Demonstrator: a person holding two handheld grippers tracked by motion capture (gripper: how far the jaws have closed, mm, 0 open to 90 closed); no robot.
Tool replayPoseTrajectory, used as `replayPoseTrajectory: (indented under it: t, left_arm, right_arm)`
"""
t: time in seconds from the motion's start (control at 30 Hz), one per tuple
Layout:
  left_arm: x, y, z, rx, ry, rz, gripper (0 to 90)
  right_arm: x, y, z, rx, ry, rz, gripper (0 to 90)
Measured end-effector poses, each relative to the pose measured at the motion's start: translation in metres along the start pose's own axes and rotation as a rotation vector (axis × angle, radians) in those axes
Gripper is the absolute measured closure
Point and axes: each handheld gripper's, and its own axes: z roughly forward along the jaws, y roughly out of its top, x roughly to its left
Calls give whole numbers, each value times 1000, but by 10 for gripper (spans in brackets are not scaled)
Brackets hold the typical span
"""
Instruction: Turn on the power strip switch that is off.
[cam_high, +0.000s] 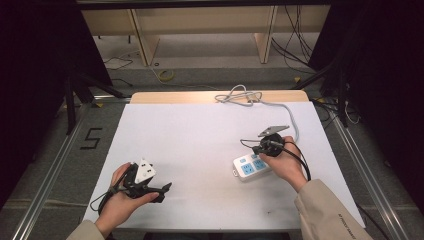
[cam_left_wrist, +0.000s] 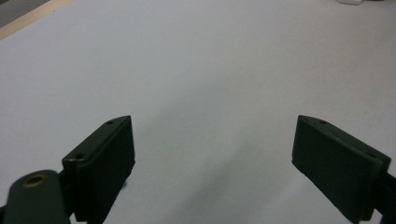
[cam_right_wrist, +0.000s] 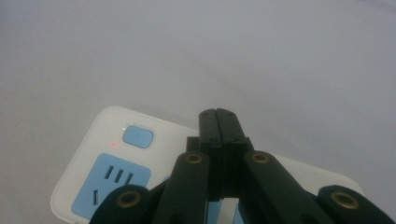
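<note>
White sheeting covers the tabletop (cam_high: 200, 140), and in the high view a white power strip (cam_high: 250, 166) with pale blue socket faces lies right of centre, near the front edge, its grey cord (cam_high: 280, 106) running back to a loose coil at the far edge. The right gripper (cam_high: 264, 148) hovers directly over the strip's far end, tipped down onto it, probably so that the closed tips can act as a single poker on the switch; whether they touch the casing cannot be told from above. The left gripper (cam_high: 161, 192) rests low at the front left, well apart from the strip, pointing across the bare sheet, apparently parked. The left gripper view gives what the high view blurs: its fingers (cam_left_wrist: 105, 163) stand wide apart, released, with nothing but white sheet between them; a sliver of white object sits at the top right corner, too small to identify. The right gripper view adds the detail: the right gripper (cam_right_wrist: 218, 114) has its fingers (cam_right_wrist: 208, 128) clenched flat together, empty, poised above the power strip (cam_right_wrist: 100, 140) just beside the blue rocker button (cam_right_wrist: 137, 136). A small red light (cam_right_wrist: 113, 143) glows next to that button, suggesting the strip is live.
</note>
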Motion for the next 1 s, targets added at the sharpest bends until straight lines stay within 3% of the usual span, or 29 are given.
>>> replayPoseTrajectory:
  t: [1.0]
  left_arm:
    - [0,0,0,-2,-1,5,127]
  right_arm:
    - [4,3,6,49,9,-9,900]
